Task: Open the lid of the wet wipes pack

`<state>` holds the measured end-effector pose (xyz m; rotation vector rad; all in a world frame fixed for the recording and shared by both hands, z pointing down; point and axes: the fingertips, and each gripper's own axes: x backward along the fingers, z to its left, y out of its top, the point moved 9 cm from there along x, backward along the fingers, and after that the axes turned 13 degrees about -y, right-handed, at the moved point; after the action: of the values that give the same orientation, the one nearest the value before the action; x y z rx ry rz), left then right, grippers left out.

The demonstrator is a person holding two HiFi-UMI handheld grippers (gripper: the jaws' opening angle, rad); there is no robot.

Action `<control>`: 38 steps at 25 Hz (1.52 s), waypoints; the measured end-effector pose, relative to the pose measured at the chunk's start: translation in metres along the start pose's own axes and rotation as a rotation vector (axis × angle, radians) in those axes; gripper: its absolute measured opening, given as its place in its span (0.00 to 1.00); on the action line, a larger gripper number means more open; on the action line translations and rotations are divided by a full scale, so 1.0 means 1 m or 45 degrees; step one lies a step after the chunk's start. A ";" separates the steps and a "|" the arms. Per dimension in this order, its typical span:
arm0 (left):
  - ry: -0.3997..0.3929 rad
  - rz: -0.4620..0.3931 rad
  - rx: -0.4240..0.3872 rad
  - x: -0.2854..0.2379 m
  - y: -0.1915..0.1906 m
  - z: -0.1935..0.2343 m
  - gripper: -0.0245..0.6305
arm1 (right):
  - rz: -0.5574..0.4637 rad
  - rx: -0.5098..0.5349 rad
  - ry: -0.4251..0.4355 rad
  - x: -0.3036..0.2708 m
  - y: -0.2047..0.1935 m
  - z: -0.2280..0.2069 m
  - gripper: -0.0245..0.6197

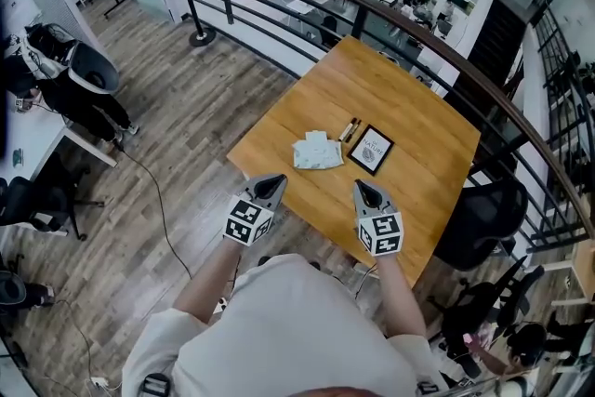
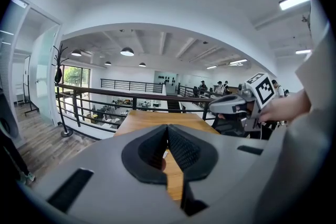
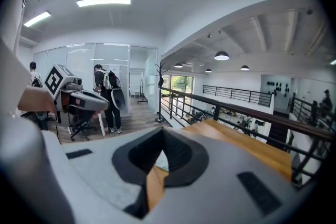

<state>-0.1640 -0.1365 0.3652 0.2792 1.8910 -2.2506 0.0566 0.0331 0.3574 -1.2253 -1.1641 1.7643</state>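
The wet wipes pack (image 1: 318,153) is a white, slightly crumpled pouch lying flat near the middle of the wooden table (image 1: 372,79). Its lid cannot be made out from here. My left gripper (image 1: 275,182) hovers over the table's near edge, just short of the pack and to its left, jaws shut with nothing in them. My right gripper (image 1: 361,186) hangs beside it, near and to the right of the pack, also shut and empty. In the left gripper view the left gripper (image 2: 168,128) points along the table (image 2: 152,119). The right gripper (image 3: 161,134) shows closed tips over the table (image 3: 247,144).
A black card with a round emblem (image 1: 371,150) lies right of the pack, and two dark pens (image 1: 350,130) lie behind it. A black railing (image 1: 390,9) runs past the table's far side. A black office chair (image 1: 479,218) stands at the right and a cable (image 1: 158,200) trails on the floor.
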 end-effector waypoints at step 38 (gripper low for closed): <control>0.037 -0.015 0.027 -0.013 0.001 -0.019 0.03 | -0.037 0.041 0.057 0.001 -0.001 -0.014 0.04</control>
<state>-0.1504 -0.1176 0.3641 0.3061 1.8888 -2.2876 0.0695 0.0379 0.3560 -1.2172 -1.1185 1.7194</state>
